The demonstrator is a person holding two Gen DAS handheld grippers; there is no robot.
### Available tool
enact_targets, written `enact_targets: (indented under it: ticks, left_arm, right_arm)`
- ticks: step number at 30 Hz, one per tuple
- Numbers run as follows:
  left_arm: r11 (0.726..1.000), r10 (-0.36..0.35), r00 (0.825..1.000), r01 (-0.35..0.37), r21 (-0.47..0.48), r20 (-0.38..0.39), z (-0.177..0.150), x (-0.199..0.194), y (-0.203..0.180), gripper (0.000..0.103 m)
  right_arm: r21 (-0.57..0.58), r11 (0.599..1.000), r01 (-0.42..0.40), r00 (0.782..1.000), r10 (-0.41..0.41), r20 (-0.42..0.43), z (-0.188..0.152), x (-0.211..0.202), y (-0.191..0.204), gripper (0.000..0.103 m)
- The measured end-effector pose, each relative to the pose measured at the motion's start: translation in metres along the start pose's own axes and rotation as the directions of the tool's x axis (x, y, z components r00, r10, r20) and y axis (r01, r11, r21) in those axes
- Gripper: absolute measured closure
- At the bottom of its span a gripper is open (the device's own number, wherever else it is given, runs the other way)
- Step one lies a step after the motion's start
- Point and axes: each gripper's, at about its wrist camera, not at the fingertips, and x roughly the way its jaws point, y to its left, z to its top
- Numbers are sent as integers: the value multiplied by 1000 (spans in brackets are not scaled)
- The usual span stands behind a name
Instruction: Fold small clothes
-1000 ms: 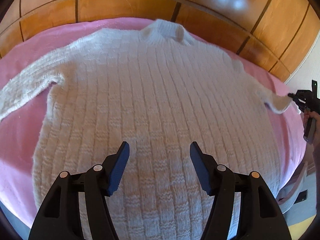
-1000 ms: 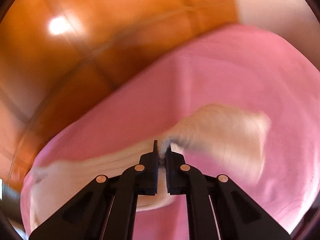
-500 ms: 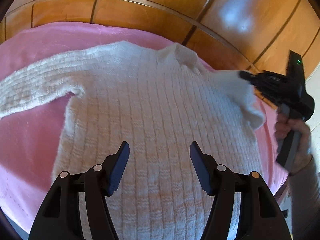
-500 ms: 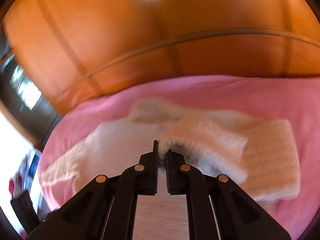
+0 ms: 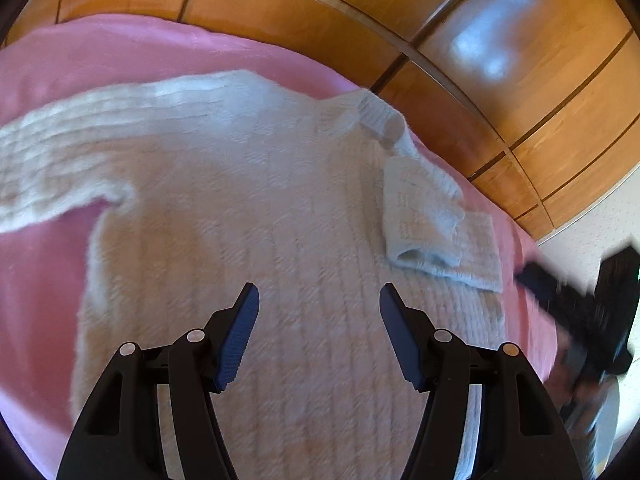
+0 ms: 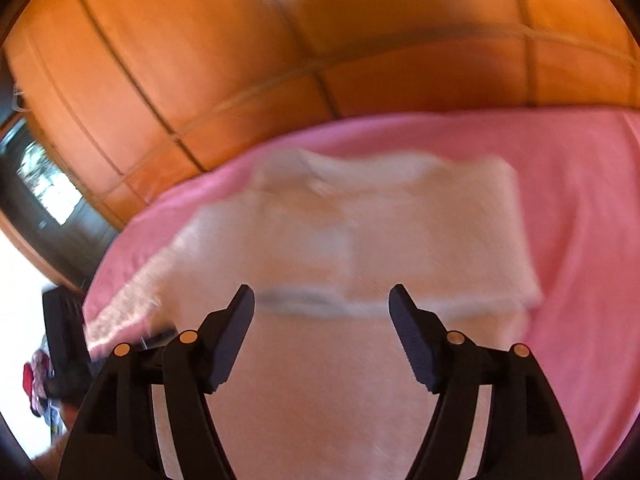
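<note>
A white knitted sweater [image 5: 248,208] is being shown spread flat on a pink cover [image 5: 36,280] beneath the parted, empty left gripper [image 5: 318,332], its one sleeve [image 5: 424,224] lying folded inward ahead-right of the tongs, while the blurred right gripper [image 5: 560,304] is being held farther right.

Ahead of me runs a wall of glossy orange-brown wood panelling [image 5: 500,92], cut into rectangles by dark narrow grooves. Bright patches of light glare off its varnish near the top and on one panel to the right. Below it lies the bed under a pink cover [image 5: 132,56], which reaches right up to the panelling. At the far right a strip of pale, lightly speckled wall [image 5: 592,232] meets the wood. In my right view, the left edge shows a dark opening with a bright window [image 6: 48,192] behind it; that view is blurred.
</note>
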Motion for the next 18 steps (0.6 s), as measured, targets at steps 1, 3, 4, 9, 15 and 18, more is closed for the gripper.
enact_targets:
  ticks: [1, 3, 4, 9, 15, 18]
  left_arm:
    - [999, 7, 1000, -7, 38, 6, 3, 5, -12, 41]
    - [995, 31, 999, -32, 96, 13, 7, 14, -31, 41]
    - [987, 50, 999, -52, 151, 21, 8, 20, -46, 41]
    - [880, 152, 985, -174, 441, 85, 7, 60, -113, 41]
    - [711, 299, 948, -300, 636, 112, 2, 123, -147, 77]
    - [801, 242, 965, -256, 541, 99, 21, 110, -131, 91]
  right_arm:
    - [27, 999, 25, 1000, -24, -14, -12, -5, -15, 32]
    - [64, 997, 50, 998, -48, -28, -26, -17, -33, 32]
    - [95, 994, 59, 998, -55, -37, -35, -22, -44, 32]
    - [198, 978, 67, 997, -62, -35, -57, -36, -72, 30]
    - [222, 974, 46, 999, -45, -10, -55, -39, -76, 29]
    - [207, 978, 26, 999, -29, 13, -47, -43, -72, 29]
